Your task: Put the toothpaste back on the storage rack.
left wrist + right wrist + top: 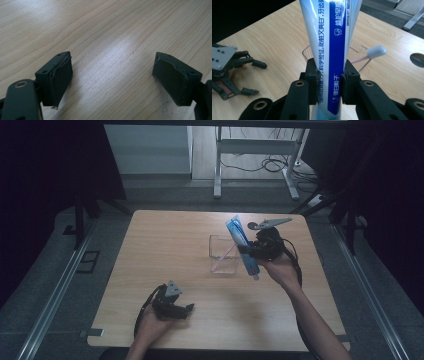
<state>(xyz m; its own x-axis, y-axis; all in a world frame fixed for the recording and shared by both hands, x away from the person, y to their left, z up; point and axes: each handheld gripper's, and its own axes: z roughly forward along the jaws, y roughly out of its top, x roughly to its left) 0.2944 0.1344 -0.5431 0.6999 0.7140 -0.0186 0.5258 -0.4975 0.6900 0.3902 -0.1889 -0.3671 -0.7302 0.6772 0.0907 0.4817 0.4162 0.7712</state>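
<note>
Inside clear box (223, 254), pink toothbrush (375, 52); toothpaste tube (329, 50) alongside.

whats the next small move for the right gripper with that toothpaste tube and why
Probably carry the toothpaste tube sideways over the clear cup and lower it in. The right gripper is clamped on the tube, held up beside the cup, where a toothbrush already leans. The left gripper rests open on the table.
</note>
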